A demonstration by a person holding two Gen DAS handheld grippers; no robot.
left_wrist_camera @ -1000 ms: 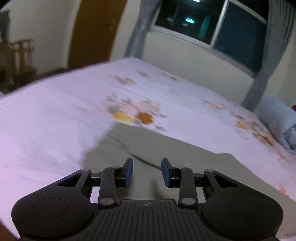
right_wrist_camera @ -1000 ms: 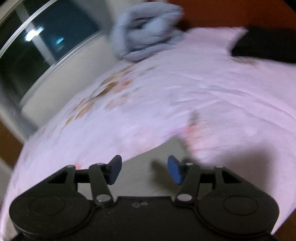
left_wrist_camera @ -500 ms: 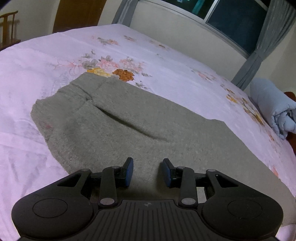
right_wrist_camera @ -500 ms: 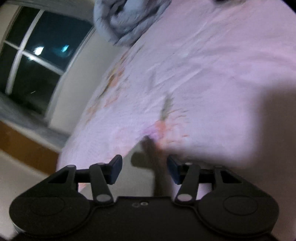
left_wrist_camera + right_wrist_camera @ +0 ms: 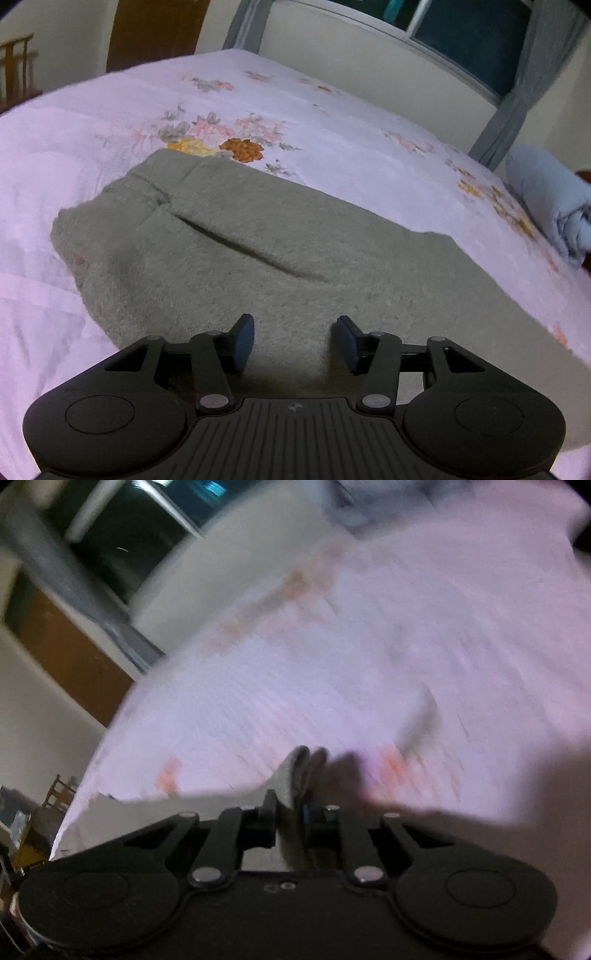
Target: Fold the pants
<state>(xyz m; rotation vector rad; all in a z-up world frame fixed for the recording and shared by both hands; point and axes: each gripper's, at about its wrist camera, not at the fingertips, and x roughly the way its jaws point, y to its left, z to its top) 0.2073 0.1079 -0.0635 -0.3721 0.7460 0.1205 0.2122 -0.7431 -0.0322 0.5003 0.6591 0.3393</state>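
Right tongs [image 5: 291, 812] now clamped on pants [image 5: 258, 251]; floral bedsheet [image 5: 332, 129] beneath.

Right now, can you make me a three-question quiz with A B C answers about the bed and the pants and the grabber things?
1. Where do the pants lie?
A. on the bed sheet
B. on a chair
C. on the floor

2. What colour are the pants?
A. red
B. grey-green
C. black

3. What is the right gripper doing?
A. standing wide open over nothing
B. clamped on a fold of the pants
C. holding a cup

Answers:
1 A, the pants are spread flat on the flowery pink sheet.
2 B, the cloth looks dull grey-green in the left wrist view.
3 B, a fold of grey cloth sticks up between its closed jaws; the left gripper is opening, gripping nothing.
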